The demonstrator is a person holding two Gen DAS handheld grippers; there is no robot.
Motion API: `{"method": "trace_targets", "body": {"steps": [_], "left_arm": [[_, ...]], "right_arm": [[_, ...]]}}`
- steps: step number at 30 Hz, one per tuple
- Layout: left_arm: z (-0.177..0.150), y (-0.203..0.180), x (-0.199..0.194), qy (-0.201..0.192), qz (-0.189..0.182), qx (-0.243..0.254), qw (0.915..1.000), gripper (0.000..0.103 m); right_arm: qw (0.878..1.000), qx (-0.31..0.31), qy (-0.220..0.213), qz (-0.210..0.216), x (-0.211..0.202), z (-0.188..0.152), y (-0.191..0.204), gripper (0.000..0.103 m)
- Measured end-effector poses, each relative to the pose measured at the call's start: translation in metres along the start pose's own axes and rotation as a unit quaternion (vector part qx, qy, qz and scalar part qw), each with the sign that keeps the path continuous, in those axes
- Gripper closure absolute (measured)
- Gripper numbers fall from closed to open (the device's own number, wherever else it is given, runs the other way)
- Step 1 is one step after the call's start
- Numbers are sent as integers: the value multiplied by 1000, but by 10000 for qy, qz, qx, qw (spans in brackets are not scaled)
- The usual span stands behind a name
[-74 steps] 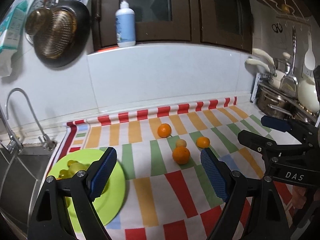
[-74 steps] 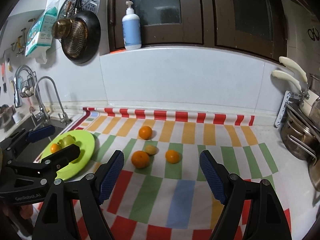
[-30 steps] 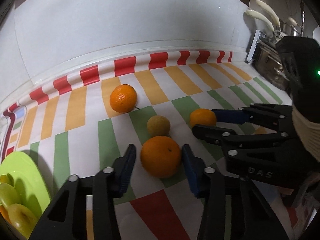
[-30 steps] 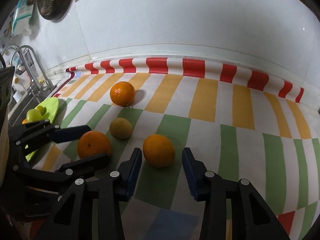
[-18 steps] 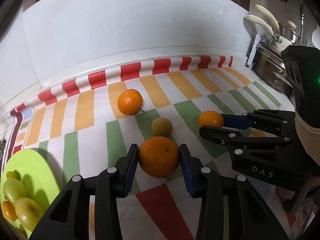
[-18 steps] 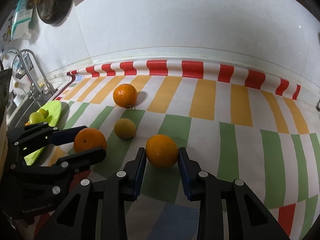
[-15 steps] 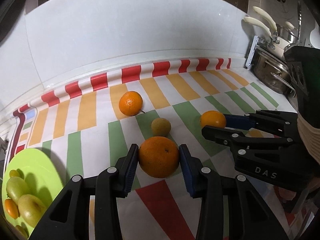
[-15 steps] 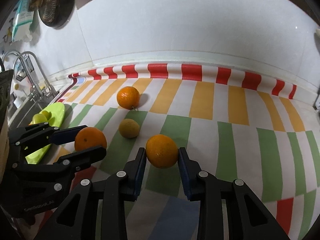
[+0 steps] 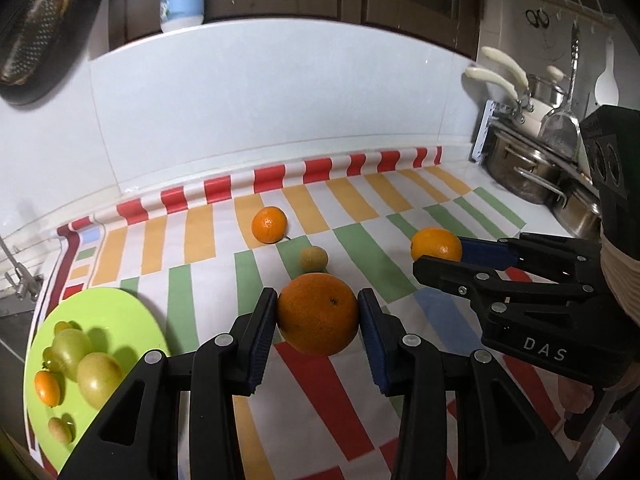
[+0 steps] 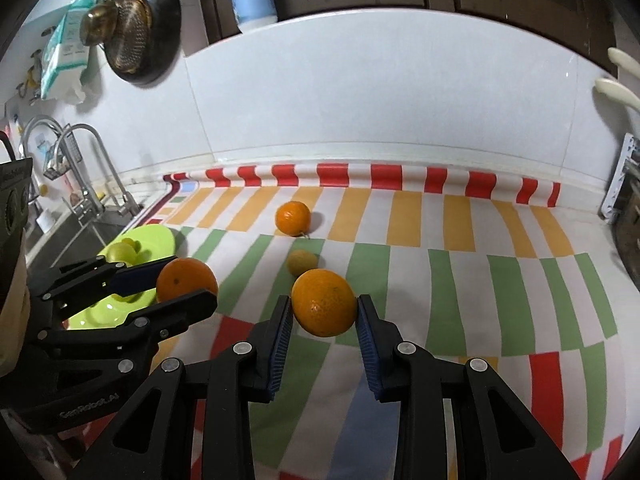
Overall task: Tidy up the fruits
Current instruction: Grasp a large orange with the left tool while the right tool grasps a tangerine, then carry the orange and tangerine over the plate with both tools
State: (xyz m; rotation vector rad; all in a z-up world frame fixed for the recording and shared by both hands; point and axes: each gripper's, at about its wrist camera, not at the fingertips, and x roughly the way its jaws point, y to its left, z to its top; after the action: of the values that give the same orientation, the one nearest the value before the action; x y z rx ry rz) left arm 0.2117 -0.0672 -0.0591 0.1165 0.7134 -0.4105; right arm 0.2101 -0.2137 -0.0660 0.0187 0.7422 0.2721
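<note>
1. While both claws carry fruit clear of the desk, the step in hand is judged to be the carry toward the green plate [image 9: 132, 312].
2. Left claw [image 9: 318, 320]: jaws closed on the large orange [image 9: 318, 320], pads pressed to its two sides. The fruit sits between the tips, above the striped cloth [image 9: 360, 200].
3. Right claw [image 10: 323, 316]: jaws closed on the second orange [image 10: 323, 308], likewise gripped at both flanks and apparently raised off the cloth, though fisheye distortion makes the clearance hard to confirm.
4. Outward from the claws: a small yellowish fruit [image 9: 314, 259] lies on the cloth just beyond the large orange, and a third orange [image 9: 269, 225] rests farther back, near the red-striped edge. Both are untouched.
5. The green plate lies to the left, beside the sink [image 10: 80, 232], already bearing several green and small orange fruits.
6. Next move, as a judgement: swing each claw left over the plate, lower to a bare patch, then release. Round fruit may roll, so placement should be low and gentle, away from the rim.
</note>
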Motion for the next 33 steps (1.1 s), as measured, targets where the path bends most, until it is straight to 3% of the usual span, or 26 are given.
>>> {"method": "trace_targets", "body": {"steps": [19, 33], "left_arm": [[-38, 9, -84, -399, 339, -189, 9984, 62], [-58, 49, -137, -676, 602, -410, 9951, 62]], "right_arm": [[9988, -195, -289, 330, -57, -17, 58, 70], [9954, -419, -437, 748, -69, -19, 118, 70]]}}
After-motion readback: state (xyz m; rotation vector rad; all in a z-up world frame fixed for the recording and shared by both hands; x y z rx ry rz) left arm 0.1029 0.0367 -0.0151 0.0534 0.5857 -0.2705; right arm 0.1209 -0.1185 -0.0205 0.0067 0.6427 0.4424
